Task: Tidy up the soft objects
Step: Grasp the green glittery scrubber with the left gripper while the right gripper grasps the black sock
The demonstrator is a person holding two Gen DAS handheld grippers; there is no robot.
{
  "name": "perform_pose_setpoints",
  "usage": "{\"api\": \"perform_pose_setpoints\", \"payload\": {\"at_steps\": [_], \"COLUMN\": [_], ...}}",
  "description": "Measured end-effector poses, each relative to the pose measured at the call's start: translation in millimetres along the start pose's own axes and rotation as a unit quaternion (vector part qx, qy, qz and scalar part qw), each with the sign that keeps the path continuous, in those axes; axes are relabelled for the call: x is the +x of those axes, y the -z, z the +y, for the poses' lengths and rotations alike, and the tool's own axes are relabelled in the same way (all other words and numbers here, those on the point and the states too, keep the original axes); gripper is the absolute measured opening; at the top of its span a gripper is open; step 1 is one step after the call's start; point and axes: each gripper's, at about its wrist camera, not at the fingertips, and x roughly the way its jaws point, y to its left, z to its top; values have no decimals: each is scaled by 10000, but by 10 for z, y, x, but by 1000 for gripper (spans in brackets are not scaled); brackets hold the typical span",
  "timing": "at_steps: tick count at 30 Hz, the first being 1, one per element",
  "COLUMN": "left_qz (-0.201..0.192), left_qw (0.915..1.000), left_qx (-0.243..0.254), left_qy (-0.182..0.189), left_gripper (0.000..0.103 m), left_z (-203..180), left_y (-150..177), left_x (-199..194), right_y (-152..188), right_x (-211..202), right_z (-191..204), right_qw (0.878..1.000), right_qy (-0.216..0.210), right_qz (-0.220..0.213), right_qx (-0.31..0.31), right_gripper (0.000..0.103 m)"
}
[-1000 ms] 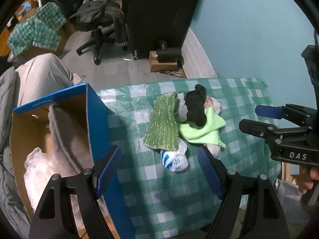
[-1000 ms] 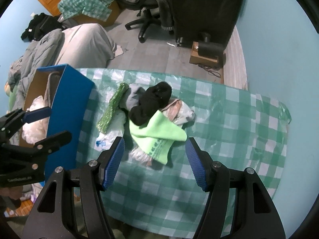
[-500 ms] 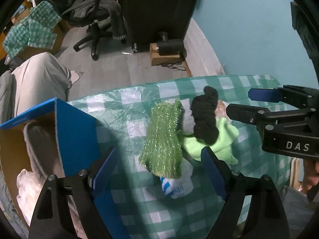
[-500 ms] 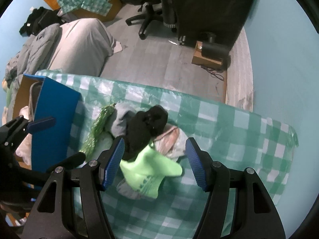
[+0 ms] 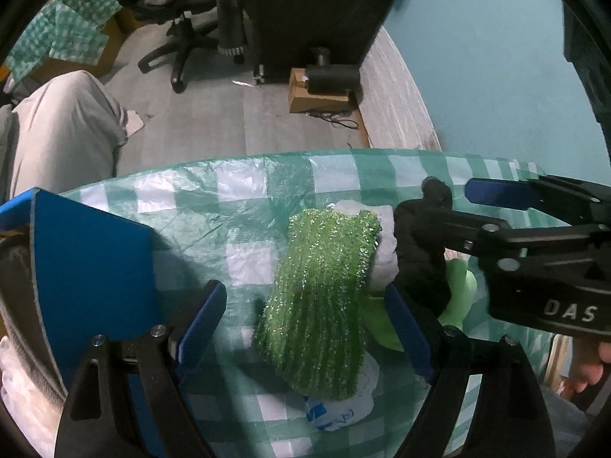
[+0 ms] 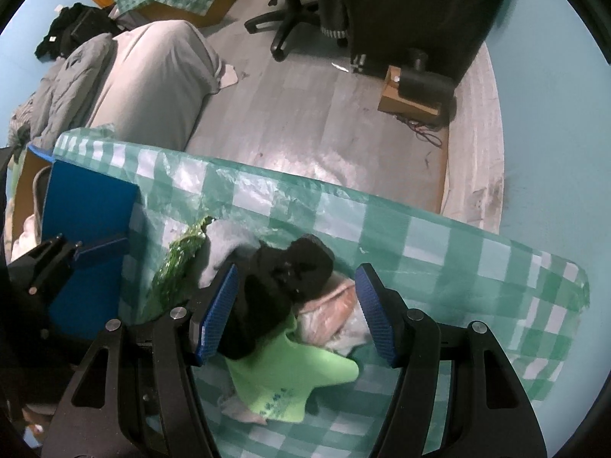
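Note:
A pile of soft things lies on the green checked tablecloth (image 5: 259, 187). A sparkly green cloth (image 5: 320, 305) lies between the fingers of my open left gripper (image 5: 305, 328). Under it is a white and blue bag (image 5: 340, 408). A black sock (image 6: 278, 286) lies on a light green cloth (image 6: 294, 378), between the fingers of my open right gripper (image 6: 296, 313). A pink bag (image 6: 332, 309) and a grey cloth (image 6: 225, 244) lie beside it. The right gripper also shows in the left wrist view (image 5: 446, 202), over the black sock (image 5: 420, 263).
A blue cardboard box (image 5: 88, 267) with grey and white soft things stands at the table's left end; it also shows in the right wrist view (image 6: 88, 221). Beyond the table edge are the floor, an office chair (image 5: 191, 11), a grey-clad leg (image 5: 57, 129) and a black cabinet (image 5: 317, 7).
Both grippers have moved down and forward onto the pile. The left now straddles the sparkly green cloth, the right the black sock. Both stay open.

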Motion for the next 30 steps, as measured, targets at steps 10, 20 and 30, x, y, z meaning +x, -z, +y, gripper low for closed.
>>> {"api": "perform_pose_setpoints", "payload": {"at_steps": [10, 20, 30], "left_qz": [317, 529, 660], "left_qw": [9990, 9969, 9943], "left_qx": [222, 396, 399], "left_qy": [202, 425, 733], "left_gripper": [39, 30, 26], "left_z": [79, -110, -347], "left_y": [48, 220, 564], "left_x": [127, 191, 159], "right_y": [-37, 233, 844], "right_x": [273, 426, 310], "right_z": [187, 298, 66], "right_qw": [9991, 9954, 9968], "right_qy": [34, -43, -296], "right_qz": [291, 687, 706], "right_qx": [-315, -660, -241], "right_gripper": [65, 40, 40]}}
